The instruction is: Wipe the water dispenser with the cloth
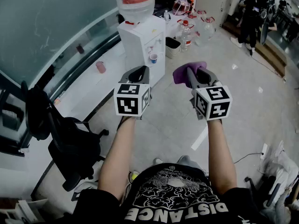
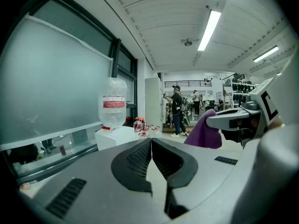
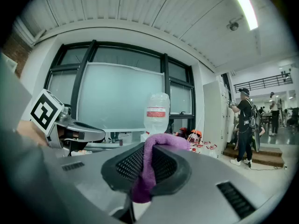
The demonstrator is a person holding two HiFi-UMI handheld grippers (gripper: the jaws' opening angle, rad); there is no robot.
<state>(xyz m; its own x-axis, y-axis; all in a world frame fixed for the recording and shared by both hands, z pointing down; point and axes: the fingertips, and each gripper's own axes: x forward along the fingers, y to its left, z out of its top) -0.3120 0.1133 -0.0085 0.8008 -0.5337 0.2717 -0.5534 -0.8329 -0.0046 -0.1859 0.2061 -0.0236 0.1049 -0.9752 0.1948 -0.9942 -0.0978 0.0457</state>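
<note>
A white water dispenser [image 1: 142, 43] with a clear bottle [image 1: 134, 2] on top stands by the frosted glass wall; it also shows as the dispenser [image 2: 114, 136] in the left gripper view and as the bottle [image 3: 156, 113] in the right gripper view. My right gripper [image 1: 192, 73] is shut on a purple cloth [image 1: 184, 72], which hangs out between its jaws as the cloth [image 3: 152, 164]. My left gripper [image 1: 139, 73] is shut with nothing in it, its jaws pressed together. Both grippers are held side by side in the air, a step short of the dispenser.
A black office chair [image 1: 65, 143] stands at my left. A small bin [image 1: 172, 46] and several bottles [image 1: 187, 34] sit on the floor right of the dispenser. A person [image 1: 251, 13] stands at the far right by a low platform. A cable [image 1: 247, 156] lies on the floor.
</note>
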